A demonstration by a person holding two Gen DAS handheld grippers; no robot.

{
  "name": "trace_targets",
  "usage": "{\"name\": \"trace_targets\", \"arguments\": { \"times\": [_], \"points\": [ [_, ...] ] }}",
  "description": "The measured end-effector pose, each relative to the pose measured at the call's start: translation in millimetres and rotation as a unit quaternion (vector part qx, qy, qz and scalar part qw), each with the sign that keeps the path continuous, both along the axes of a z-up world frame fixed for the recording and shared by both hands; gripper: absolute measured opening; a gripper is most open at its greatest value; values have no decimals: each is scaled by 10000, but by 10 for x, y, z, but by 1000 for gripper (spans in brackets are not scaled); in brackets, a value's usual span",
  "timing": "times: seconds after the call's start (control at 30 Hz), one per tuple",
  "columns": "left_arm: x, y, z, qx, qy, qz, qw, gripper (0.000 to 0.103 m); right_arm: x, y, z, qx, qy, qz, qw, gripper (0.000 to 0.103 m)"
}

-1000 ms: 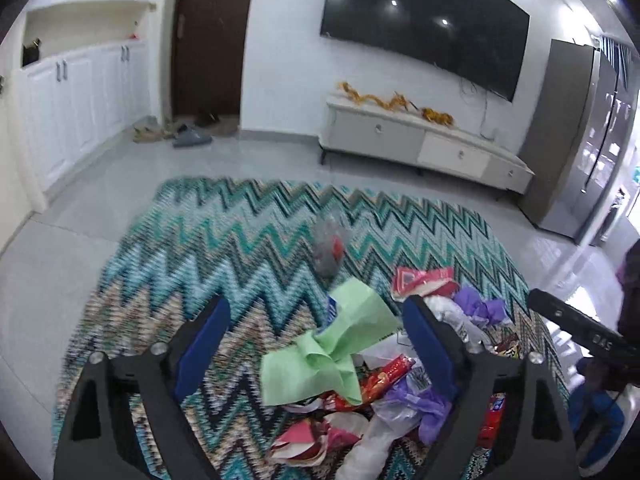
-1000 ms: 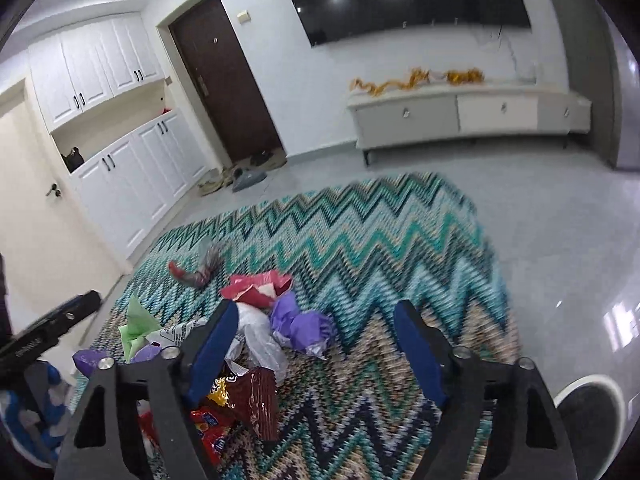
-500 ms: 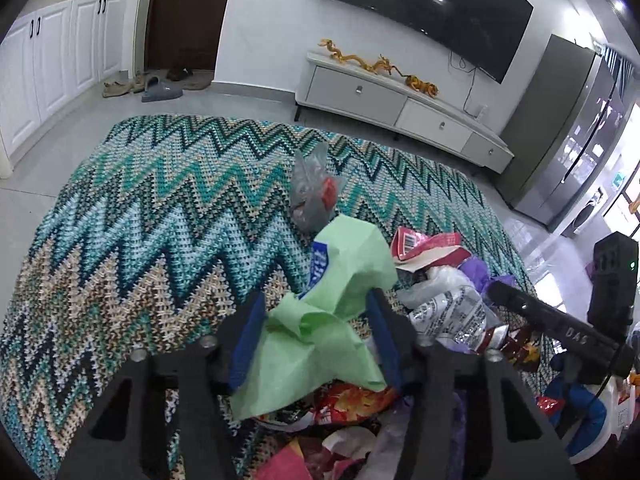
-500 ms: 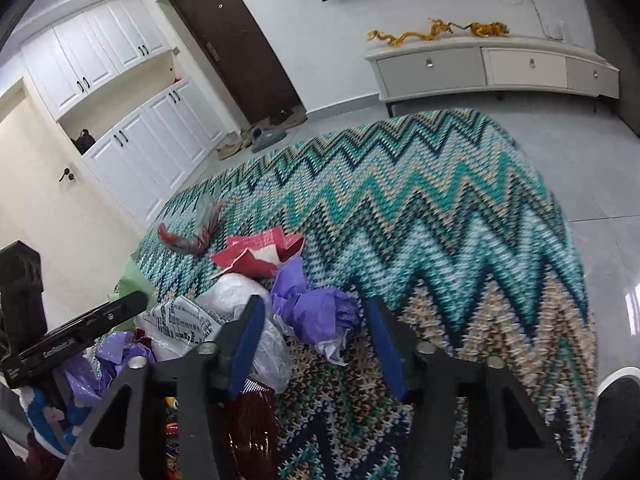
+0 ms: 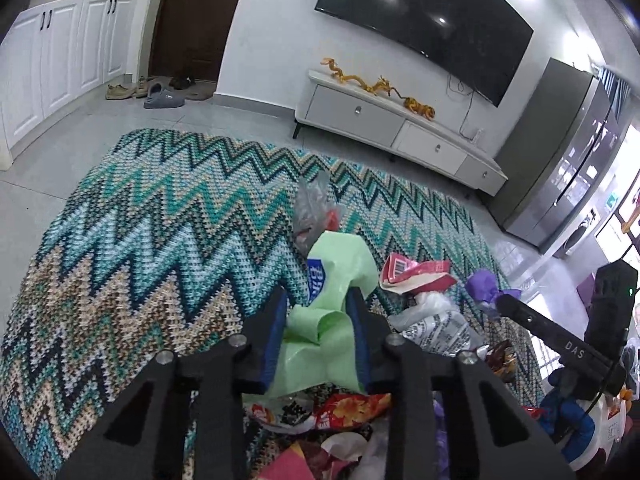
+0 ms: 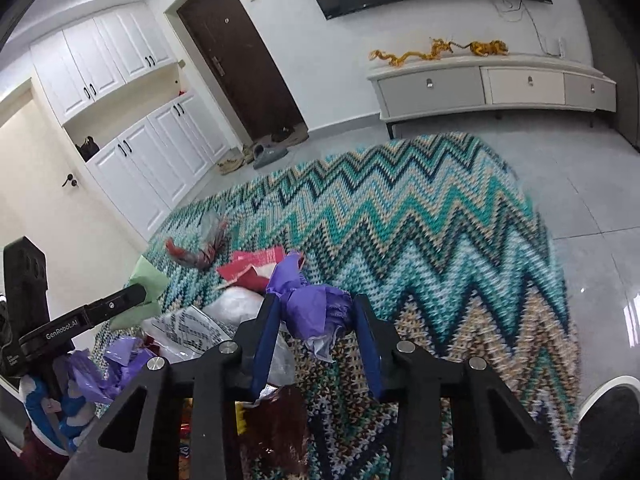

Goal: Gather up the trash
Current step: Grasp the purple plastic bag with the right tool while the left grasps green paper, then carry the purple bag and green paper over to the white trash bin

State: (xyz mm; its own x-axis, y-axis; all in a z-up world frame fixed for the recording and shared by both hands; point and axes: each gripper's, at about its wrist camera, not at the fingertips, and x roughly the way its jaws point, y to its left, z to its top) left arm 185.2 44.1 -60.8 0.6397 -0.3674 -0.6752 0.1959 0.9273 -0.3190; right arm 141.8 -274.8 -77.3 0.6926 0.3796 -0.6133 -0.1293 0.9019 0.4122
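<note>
Left hand-held gripper (image 5: 316,324) jaws closing around green wrapper (image 5: 340,276), right hand-held gripper (image 6: 316,332) jaws closing around purple wrapper (image 6: 316,308); both wrappers atop trash pile (image 5: 432,328) on rug (image 5: 160,232). Risk: thin crumpled film slipped from pads, neighbouring litter dragged along.

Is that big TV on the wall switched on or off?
Off, it seems: the TV shows a plain dark screen with only ceiling-light reflections, no picture.
</note>
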Motion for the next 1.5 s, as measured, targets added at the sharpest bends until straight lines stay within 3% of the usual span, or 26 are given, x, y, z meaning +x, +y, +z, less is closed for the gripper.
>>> {"name": "trace_targets", "arguments": {
  "times": [0.47,0.83,1.17,1.5],
  "points": [
    [-740,-36,911,32,-748,173,9970,29,-793,-291,745,-7,-703,-328,9970,35],
    [-1202,-1019,1438,-178,-1143,-682,9909,29,-1686,-1048,1066,-19,-1080,-1161,9874,35],
    [-1278,-2572,1342,-355,-787,-1986,9763,29,-2323,-1912,904,-308,-843,-2337,9682,35],
    [-1225,-3945,749,-269,91,-2976,9543,29,-2595,-2599,329,-383,71,-3222,9459,36]
  ]
}}
